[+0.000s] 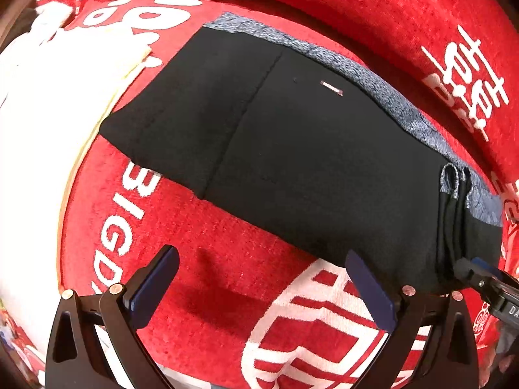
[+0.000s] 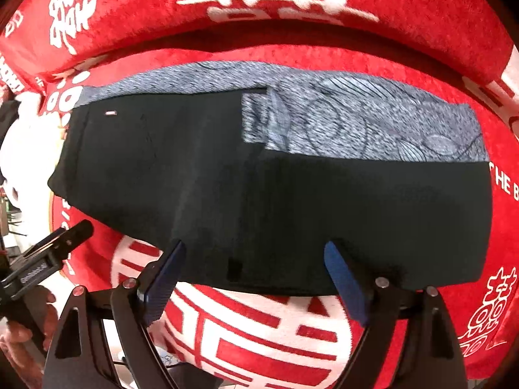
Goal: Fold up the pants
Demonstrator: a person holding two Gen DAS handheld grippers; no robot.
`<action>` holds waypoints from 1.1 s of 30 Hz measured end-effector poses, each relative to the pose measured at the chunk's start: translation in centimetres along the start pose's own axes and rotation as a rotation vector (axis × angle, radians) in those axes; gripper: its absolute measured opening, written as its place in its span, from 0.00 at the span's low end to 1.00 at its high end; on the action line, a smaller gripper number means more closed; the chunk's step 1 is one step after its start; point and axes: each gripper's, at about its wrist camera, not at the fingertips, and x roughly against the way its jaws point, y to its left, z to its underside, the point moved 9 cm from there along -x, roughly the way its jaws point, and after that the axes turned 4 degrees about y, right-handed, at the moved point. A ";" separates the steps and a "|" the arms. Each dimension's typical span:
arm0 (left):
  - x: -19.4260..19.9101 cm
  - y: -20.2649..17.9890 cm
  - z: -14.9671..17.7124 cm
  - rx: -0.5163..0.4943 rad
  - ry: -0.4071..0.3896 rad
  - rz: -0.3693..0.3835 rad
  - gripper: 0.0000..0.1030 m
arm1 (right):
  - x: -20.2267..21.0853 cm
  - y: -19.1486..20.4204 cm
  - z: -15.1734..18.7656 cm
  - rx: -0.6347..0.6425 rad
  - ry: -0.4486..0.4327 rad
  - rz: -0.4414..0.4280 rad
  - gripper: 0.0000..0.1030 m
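Observation:
Black pants [image 1: 292, 149] lie folded flat on a red blanket [image 1: 201, 227], with a blue-grey patterned band [image 1: 373, 87] along their far edge. My left gripper [image 1: 261, 259] hangs open over bare blanket, just short of the pants' near edge and holding nothing. In the right wrist view the pants [image 2: 227, 178] fill the middle, with a patterned panel [image 2: 373, 123] at the upper right. My right gripper [image 2: 254, 249] stands open, its fingertips on either side of the pants' near edge and not pinching the cloth. Each gripper shows at the edge of the other's view: the right one [image 1: 476, 275], the left one [image 2: 78, 230].
The blanket [image 2: 421, 26] carries big white characters and rises in a fold behind the pants. A white cloth [image 1: 32, 129] lies to the left of the pants. A person's hand [image 2: 19, 334] holds the left gripper at the lower left.

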 end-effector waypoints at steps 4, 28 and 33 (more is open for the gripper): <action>-0.6 1.4 -0.6 0.008 -0.010 0.006 1.00 | 0.5 2.0 -0.5 0.055 -0.031 -0.003 0.75; 0.3 7.0 -4.0 0.206 -0.154 0.497 1.00 | -4.6 6.8 0.6 0.213 0.041 -0.024 0.56; -1.1 6.5 -4.3 0.276 -0.148 0.639 1.00 | -4.8 7.1 0.5 0.222 0.040 -0.021 0.56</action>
